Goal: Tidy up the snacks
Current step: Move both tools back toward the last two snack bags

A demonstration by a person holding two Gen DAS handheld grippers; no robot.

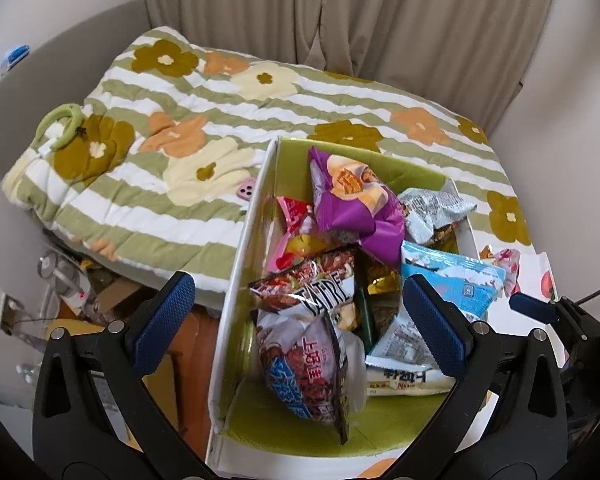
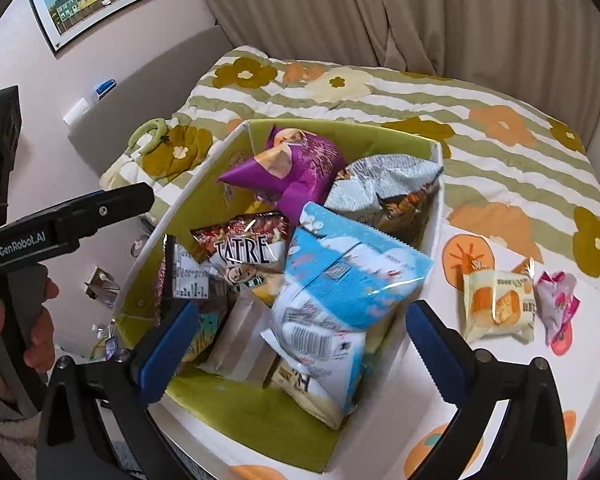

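Observation:
A white box with a green lining (image 1: pixel 236 280) (image 2: pixel 434 240) holds several snack packs: a purple bag (image 1: pixel 352 200) (image 2: pixel 300 168), a silver bag (image 1: pixel 428 212) (image 2: pixel 384 184), a light blue pack (image 1: pixel 452 280) (image 2: pixel 352 276), a "TATRE" bag (image 1: pixel 312 284) (image 2: pixel 244 248) and a brown-blue bag (image 1: pixel 304 368). My left gripper (image 1: pixel 300 320) is open and empty above the box. My right gripper (image 2: pixel 292 340) is open and empty over the box's near end. A yellow cake pack (image 2: pixel 500 304) and a pink wrapped snack (image 2: pixel 560 304) lie on the table right of the box.
The box stands on a white tablecloth with orange fruit prints (image 2: pixel 468 256). A floral striped quilt (image 1: pixel 180 128) (image 2: pixel 480 120) lies behind, with a green ring (image 1: pixel 60 124) and a pink item (image 1: pixel 246 190) on it. Curtains hang at the back. Clutter sits on the floor at the left (image 1: pixel 80 292).

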